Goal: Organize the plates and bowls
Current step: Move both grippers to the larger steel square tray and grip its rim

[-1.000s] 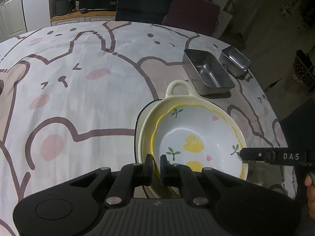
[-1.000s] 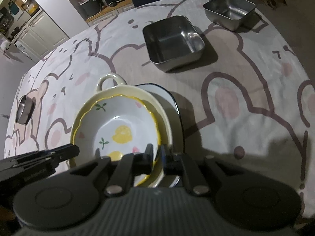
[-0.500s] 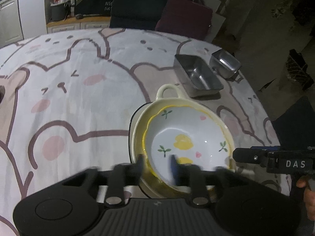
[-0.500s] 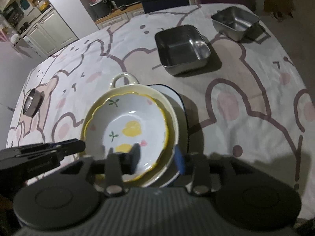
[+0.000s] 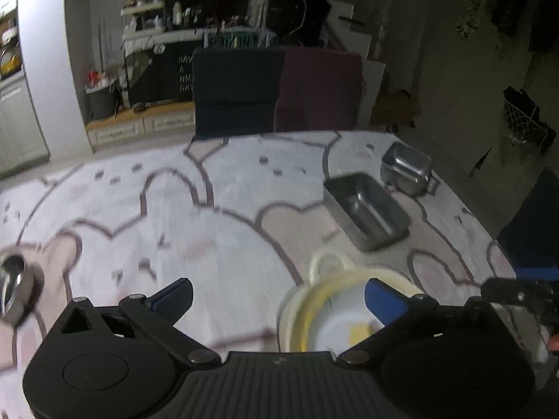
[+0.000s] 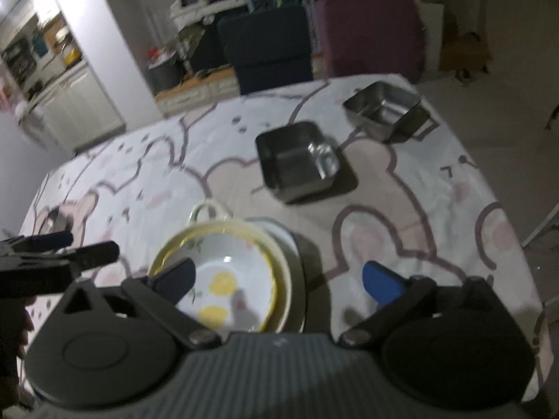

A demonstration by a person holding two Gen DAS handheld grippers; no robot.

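Note:
A white bowl with lemon print and a yellow rim [image 6: 227, 279] sits nested in a cream dish with a loop handle [image 6: 283, 279]. The dish rests on a white plate [image 6: 291, 241]. My right gripper [image 6: 277, 274] hovers above the stack's near edge, jaws opening wide, pads touching nothing. In the left wrist view the same bowl [image 5: 335, 328] and cream dish [image 5: 328, 262] lie low right. My left gripper [image 5: 277, 293] is above them, jaws also opening, nothing gripped. Each gripper shows in the other's view: the right gripper [image 5: 517, 293] and the left gripper [image 6: 70, 248].
Two steel rectangular containers stand further back on the bear-print tablecloth, a large one [image 6: 297, 160] and a small one [image 6: 384, 108]. A small round steel bowl [image 5: 14, 279] sits at the far left. Two chairs [image 5: 237, 87] stand behind the table.
Both grippers were shut on the lemon bowl's rim, one at each side. They have let go, spread their jaws wide and risen, so the views tip up toward the room.

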